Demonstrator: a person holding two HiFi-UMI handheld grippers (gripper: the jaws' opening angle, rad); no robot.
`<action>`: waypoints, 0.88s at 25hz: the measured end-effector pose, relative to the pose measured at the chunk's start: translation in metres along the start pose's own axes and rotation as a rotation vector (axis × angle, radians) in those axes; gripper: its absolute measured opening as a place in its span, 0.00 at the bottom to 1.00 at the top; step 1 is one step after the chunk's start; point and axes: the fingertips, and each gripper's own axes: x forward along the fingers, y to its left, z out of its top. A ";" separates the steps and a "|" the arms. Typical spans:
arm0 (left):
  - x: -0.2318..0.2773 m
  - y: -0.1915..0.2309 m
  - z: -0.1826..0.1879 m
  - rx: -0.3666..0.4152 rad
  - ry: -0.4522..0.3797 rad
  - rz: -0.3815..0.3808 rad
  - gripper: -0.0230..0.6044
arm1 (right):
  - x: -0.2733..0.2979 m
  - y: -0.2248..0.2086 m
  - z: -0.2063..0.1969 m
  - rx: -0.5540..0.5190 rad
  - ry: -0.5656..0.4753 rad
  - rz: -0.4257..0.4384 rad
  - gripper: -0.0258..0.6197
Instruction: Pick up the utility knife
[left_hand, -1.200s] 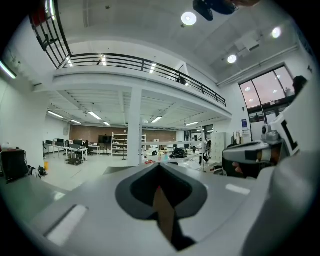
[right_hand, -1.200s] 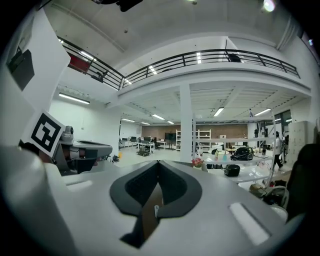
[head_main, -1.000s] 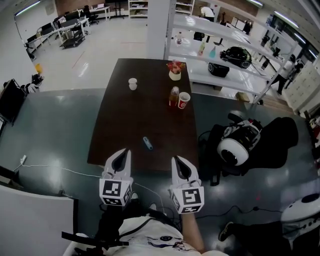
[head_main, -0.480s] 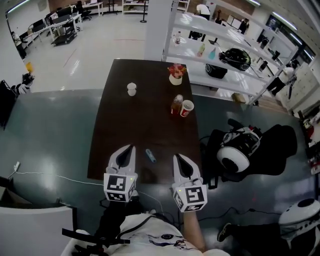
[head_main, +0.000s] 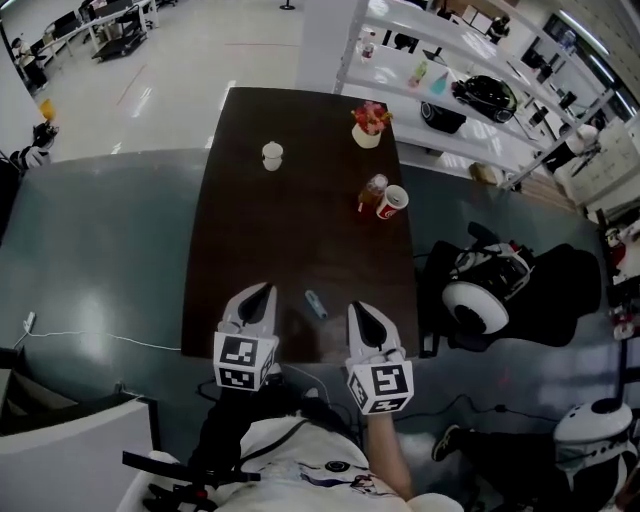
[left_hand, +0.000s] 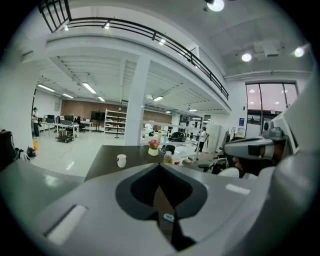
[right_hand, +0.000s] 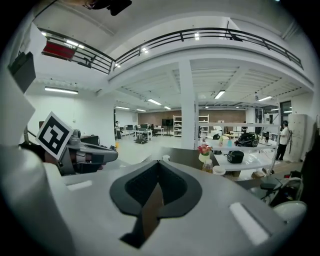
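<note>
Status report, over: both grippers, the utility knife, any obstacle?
Left gripper shut, empty. Right gripper shut, empty. Utility knife lies on table between them, untouched. Nothing in the way; bottle and cup stand far beyond.

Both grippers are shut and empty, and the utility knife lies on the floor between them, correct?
Not the floor: the head view shows the utility knife lying on the dark table, near its front edge. The rest holds: the left gripper and right gripper are shut and empty, with the knife between them.

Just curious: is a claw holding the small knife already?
No, the utility knife lies on the table between the left claw and right claw, untouched.
</note>
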 end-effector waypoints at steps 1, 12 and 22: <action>0.004 0.001 -0.009 -0.005 0.023 -0.008 0.03 | 0.003 -0.001 -0.009 0.010 0.021 -0.004 0.04; 0.039 0.026 -0.169 -0.130 0.356 0.051 0.03 | 0.060 -0.009 -0.154 0.222 0.319 0.124 0.04; 0.052 0.019 -0.268 -0.254 0.634 0.062 0.03 | 0.096 -0.008 -0.253 0.296 0.568 0.190 0.08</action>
